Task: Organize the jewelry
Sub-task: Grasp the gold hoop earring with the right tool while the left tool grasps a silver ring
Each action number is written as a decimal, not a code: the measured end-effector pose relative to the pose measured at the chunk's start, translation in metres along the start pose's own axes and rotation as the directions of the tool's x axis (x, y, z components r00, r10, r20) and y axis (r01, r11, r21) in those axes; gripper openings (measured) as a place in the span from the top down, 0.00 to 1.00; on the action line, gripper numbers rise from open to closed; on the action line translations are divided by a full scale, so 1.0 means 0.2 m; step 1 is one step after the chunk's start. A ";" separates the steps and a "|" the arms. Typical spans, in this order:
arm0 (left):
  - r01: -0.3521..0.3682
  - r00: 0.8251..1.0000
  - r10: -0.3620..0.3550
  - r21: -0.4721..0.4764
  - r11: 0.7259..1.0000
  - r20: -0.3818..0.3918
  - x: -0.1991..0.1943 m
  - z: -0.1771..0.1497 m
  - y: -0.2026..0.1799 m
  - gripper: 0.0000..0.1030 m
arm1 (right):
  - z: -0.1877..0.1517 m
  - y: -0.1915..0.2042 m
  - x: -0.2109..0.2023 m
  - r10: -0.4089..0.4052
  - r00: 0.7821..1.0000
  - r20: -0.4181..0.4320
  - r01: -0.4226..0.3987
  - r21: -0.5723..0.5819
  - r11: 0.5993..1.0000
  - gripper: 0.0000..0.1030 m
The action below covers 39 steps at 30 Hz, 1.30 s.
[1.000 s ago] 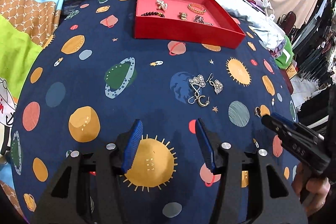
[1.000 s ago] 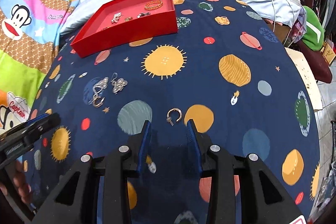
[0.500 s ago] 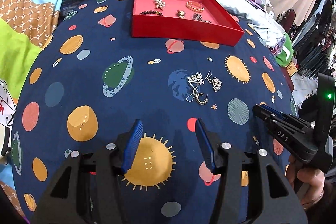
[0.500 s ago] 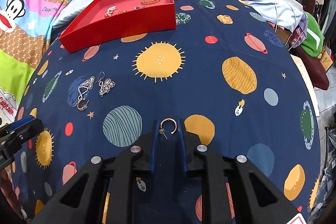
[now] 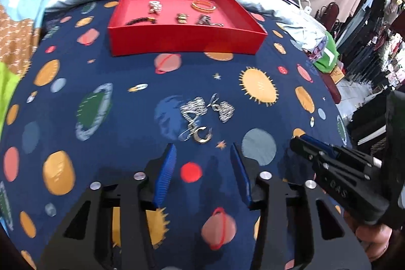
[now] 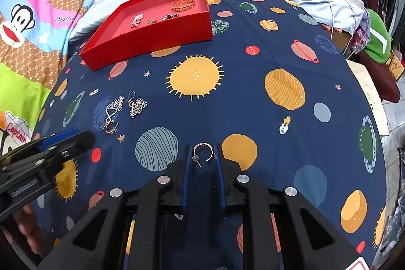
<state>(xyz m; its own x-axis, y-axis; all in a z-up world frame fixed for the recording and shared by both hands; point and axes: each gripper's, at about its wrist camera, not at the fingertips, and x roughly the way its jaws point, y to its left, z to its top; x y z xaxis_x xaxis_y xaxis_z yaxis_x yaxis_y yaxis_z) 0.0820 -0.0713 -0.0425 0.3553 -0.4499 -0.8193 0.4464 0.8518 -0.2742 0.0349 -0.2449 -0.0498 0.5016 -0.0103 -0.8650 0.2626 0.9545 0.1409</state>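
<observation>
The navy planet-print bedspread (image 6: pixel 253 47) carries a shallow red cardboard tray (image 6: pixel 162 32) near its far edge, collecting jewelry. The right gripper (image 6: pixel 202 156) has closed onto a small gold hoop earring (image 6: pixel 203 151) near the near edge; the left gripper (image 5: pixel 202 161), jaws apart and narrowing on nothing, approaches the silver earring cluster (image 5: pixel 202 118) mid-bedspread.

Earrings (image 6: pixel 121 113) on bedspread (image 6: pixel 253 47), before tray (image 6: pixel 152 37); bracelet (image 6: pixel 183 4) in tray.

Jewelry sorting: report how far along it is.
Done: a gold bangle and several small pieces already lie in the red tray. In hand: the right hand-held gripper has closed its jaws around a hoop earring on the planet-print cloth, not yet lifted. Left: the silver earring cluster, which the open left hand-held gripper is nearing.
</observation>
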 end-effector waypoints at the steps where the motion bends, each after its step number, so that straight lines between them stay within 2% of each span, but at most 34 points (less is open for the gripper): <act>1: 0.003 1.000 -0.003 0.008 1.000 -0.001 0.02 0.00 -0.01 0.69 | 0.00 -0.01 0.00 0.003 1.000 -0.001 -0.003 0.006 1.000 0.84; 9: 0.026 1.000 -0.026 0.044 0.999 -0.009 0.11 0.02 -0.04 0.83 | 0.00 -0.05 -0.01 0.021 1.000 0.002 -0.021 0.036 0.999 0.84; 13: 0.009 1.000 -0.009 0.047 0.999 0.001 0.14 0.02 -0.03 0.85 | 0.01 -0.05 -0.01 0.027 1.000 0.004 -0.027 0.043 0.999 0.84; 16: -0.012 1.000 0.012 0.039 0.999 0.001 0.14 0.03 -0.02 0.85 | 0.01 -0.05 -0.01 0.033 0.999 0.004 -0.033 0.043 0.999 0.84; 18: 0.003 1.000 -0.003 0.020 1.000 -0.007 0.13 0.04 0.00 0.85 | 0.01 -0.05 -0.02 0.035 0.999 0.005 -0.035 0.044 0.998 0.84; 24: -0.010 1.000 0.010 0.009 1.000 -0.011 0.12 0.03 0.02 0.85 | 0.02 -0.06 -0.01 0.041 0.999 0.006 -0.041 0.053 0.998 0.84; 39: -0.035 0.999 0.035 0.054 0.998 -0.007 0.18 0.05 -0.03 0.81 | 0.02 -0.05 0.00 0.048 0.999 -0.002 -0.048 0.053 0.997 0.84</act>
<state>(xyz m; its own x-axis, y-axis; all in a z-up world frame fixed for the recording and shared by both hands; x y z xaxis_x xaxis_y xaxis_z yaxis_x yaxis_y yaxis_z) 0.0998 -0.0950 -0.0650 0.3649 -0.4178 -0.8320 0.4776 0.8511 -0.2180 0.0356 -0.2559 -0.0503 0.5120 0.0364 -0.8582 0.2819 0.9367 0.2079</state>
